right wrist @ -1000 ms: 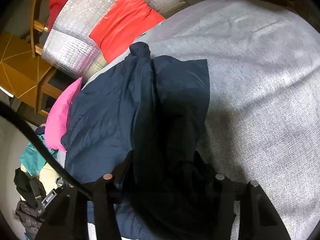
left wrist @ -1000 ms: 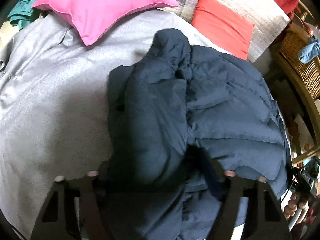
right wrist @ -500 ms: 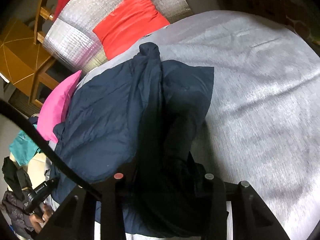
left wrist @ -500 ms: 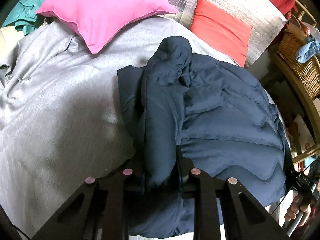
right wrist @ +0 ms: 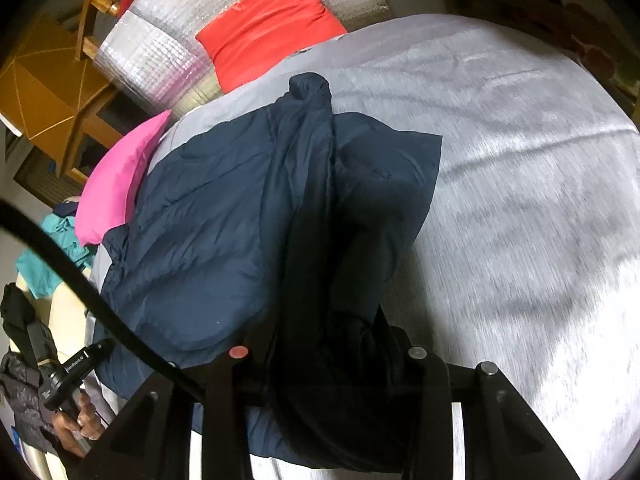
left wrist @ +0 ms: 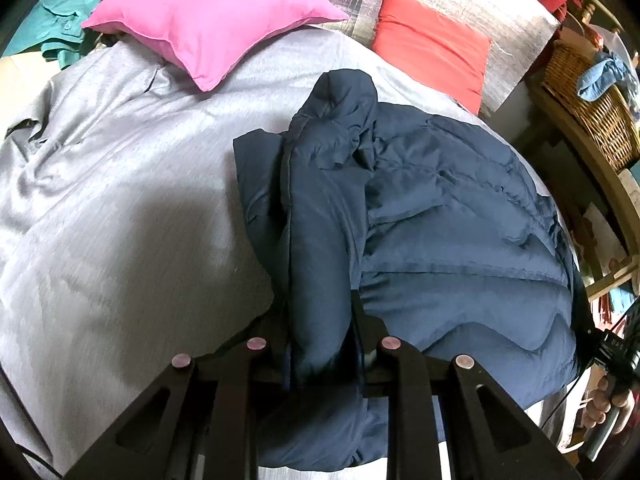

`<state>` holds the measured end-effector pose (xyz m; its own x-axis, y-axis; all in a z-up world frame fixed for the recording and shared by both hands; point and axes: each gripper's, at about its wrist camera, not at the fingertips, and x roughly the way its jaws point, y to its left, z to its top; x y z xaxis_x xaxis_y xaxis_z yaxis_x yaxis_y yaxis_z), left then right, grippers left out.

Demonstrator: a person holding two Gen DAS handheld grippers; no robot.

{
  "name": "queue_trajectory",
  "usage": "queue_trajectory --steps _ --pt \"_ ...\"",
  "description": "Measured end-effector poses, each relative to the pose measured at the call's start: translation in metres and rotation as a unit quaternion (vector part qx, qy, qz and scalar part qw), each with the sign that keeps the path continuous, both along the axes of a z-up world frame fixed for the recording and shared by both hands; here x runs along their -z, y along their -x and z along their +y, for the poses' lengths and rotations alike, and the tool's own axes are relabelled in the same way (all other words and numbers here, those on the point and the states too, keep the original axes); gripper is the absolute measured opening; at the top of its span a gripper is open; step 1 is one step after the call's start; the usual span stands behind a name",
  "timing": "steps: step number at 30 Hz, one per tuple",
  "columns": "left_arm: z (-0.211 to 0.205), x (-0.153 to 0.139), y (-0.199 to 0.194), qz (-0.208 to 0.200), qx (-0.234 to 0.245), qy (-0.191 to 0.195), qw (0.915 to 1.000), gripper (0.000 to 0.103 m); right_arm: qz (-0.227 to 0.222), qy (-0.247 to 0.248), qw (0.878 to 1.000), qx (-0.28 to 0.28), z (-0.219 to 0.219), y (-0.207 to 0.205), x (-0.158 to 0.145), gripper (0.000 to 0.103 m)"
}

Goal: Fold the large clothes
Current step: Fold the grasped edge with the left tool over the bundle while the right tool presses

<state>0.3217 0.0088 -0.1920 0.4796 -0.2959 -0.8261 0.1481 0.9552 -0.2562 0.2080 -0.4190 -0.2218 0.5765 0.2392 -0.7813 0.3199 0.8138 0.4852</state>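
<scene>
A navy puffer jacket point(left wrist: 440, 220) lies bunched on a grey bed cover point(left wrist: 120, 220). One long fold of it runs down toward my left gripper point(left wrist: 320, 320), which is shut on that fold near its lower end. In the right wrist view the same jacket point(right wrist: 208, 220) covers the left half of the bed cover point(right wrist: 520, 180). My right gripper point(right wrist: 332, 328) is shut on a thicker, shadowed bundle of the fabric. Both pairs of fingertips are mostly buried in cloth. The hood end points toward the pillows.
A pink pillow point(left wrist: 212, 16) and a red pillow point(left wrist: 432, 40) lean at the head of the bed against a silver quilted panel. A wicker basket point(left wrist: 592, 92) sits on a wooden shelf to the right. Teal clothes point(left wrist: 52, 20) lie at the far left. A hand point(left wrist: 604, 404) holds the other gripper's handle.
Both grippers went from wide open around the jacket to shut on folds of it. The pinched folds have narrowed and lifted a little, and both views have drawn back from the bed.
</scene>
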Motion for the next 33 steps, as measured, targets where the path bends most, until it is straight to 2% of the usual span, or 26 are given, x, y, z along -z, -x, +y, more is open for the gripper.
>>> queue_trajectory --steps 10,13,14,16,18,20,24,26,28,33 --pt "0.013 0.002 0.042 -0.003 -0.017 0.009 0.9998 0.023 0.0 -0.015 1.0 0.007 0.01 0.025 0.008 0.04" --pt "0.017 0.005 0.044 0.0 -0.02 0.01 0.9997 0.025 -0.001 -0.016 1.0 0.004 0.012 0.031 0.011 0.04" --pt "0.019 0.008 0.04 0.003 -0.021 0.015 0.9997 0.027 -0.001 -0.017 1.0 0.002 0.011 0.03 0.011 0.041" --pt "0.023 0.013 0.031 0.015 -0.029 0.024 0.9992 0.039 0.001 -0.034 0.999 0.003 0.005 0.025 0.012 0.048" --pt "0.033 0.018 0.021 0.032 -0.044 0.063 0.9965 0.043 0.017 -0.052 0.998 0.011 -0.006 0.024 0.013 0.057" --pt "0.041 0.02 0.01 0.043 -0.053 0.096 0.9931 0.046 0.022 -0.045 0.999 0.021 -0.017 0.022 0.007 0.06" --pt "0.049 0.015 -0.012 0.031 -0.076 0.122 0.9891 0.056 -0.04 -0.005 0.997 0.07 -0.048 0.02 -0.027 0.077" --pt "0.043 0.014 -0.028 0.024 -0.081 0.12 0.9892 0.061 -0.072 -0.015 0.994 0.083 -0.063 0.009 -0.037 0.078" --pt "0.038 0.013 -0.042 0.026 -0.083 0.12 0.9889 0.063 -0.079 -0.035 0.993 0.085 -0.072 -0.007 -0.037 0.079" --pt "0.029 0.009 -0.079 0.018 -0.08 0.13 0.9881 0.065 -0.051 -0.034 0.997 0.053 -0.062 -0.065 -0.022 0.08"
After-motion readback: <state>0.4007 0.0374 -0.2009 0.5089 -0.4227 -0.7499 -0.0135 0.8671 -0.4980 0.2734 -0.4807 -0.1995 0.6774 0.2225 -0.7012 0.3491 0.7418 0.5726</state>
